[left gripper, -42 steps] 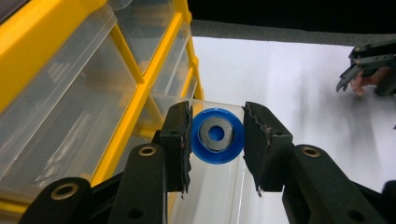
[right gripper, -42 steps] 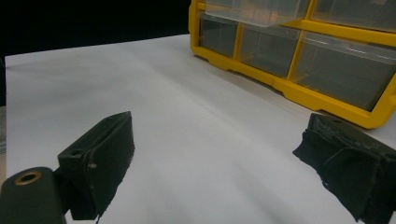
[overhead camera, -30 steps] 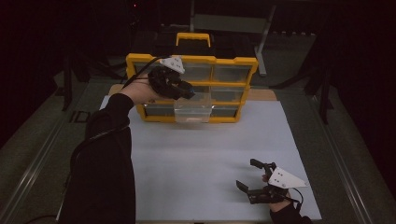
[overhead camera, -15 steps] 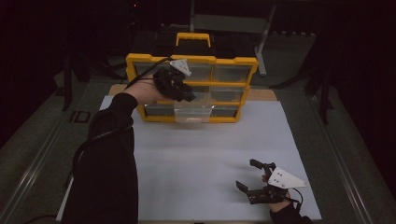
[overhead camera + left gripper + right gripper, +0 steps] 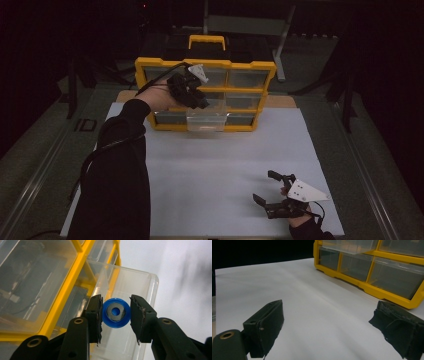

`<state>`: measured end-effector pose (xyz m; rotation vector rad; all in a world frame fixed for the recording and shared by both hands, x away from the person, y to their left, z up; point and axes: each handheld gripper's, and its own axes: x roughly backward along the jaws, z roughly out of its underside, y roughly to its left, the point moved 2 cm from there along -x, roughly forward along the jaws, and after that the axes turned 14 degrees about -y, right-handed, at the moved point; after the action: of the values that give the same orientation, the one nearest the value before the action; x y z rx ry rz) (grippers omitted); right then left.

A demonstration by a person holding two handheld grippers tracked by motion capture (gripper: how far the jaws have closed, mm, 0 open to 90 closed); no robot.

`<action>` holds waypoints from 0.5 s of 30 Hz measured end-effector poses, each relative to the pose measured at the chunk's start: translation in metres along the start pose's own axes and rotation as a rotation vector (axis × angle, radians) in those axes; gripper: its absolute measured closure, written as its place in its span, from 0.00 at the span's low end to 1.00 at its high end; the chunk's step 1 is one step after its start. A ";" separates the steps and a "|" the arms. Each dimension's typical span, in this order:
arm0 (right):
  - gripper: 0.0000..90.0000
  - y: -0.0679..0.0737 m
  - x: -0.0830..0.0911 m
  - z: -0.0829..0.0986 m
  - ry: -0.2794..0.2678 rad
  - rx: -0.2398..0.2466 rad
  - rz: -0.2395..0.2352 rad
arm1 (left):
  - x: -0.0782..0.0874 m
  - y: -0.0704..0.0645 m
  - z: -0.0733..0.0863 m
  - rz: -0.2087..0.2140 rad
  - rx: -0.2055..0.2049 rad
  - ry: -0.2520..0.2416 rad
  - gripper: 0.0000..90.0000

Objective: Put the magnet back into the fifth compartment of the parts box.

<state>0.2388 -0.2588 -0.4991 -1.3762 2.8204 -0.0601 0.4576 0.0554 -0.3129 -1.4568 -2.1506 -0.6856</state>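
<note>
Underneath: white sheet (image 5: 215,185) over table, yellow organizer (image 5: 205,95) behind, dark room.

The yellow plastic drawer cabinet (image 5: 205,95) stood at the back of the white paper sheet (image 5: 210,175), its clear plastic drawer (image 5: 206,120) pulled out in front, under the small blue plastic ring (image 5: 116,312).

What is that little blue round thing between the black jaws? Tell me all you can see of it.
The small blue round ring looks like glossy plastic, with a grey metal-looking washer set in its face and a blue centre hole. It sits face-on between the jaws of the left gripper, which stand close at both its sides, above the pulled-out clear plastic drawer of the yellow organiser.
</note>
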 end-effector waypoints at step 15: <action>0.10 0.000 0.000 -0.001 0.001 0.009 0.004 | 0.007 0.005 0.004 -0.045 0.104 -0.069 0.00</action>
<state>0.2384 -0.2586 -0.4984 -1.3693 2.8203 -0.0739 0.4598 0.0648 -0.3111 -1.4012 -2.2424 -0.5377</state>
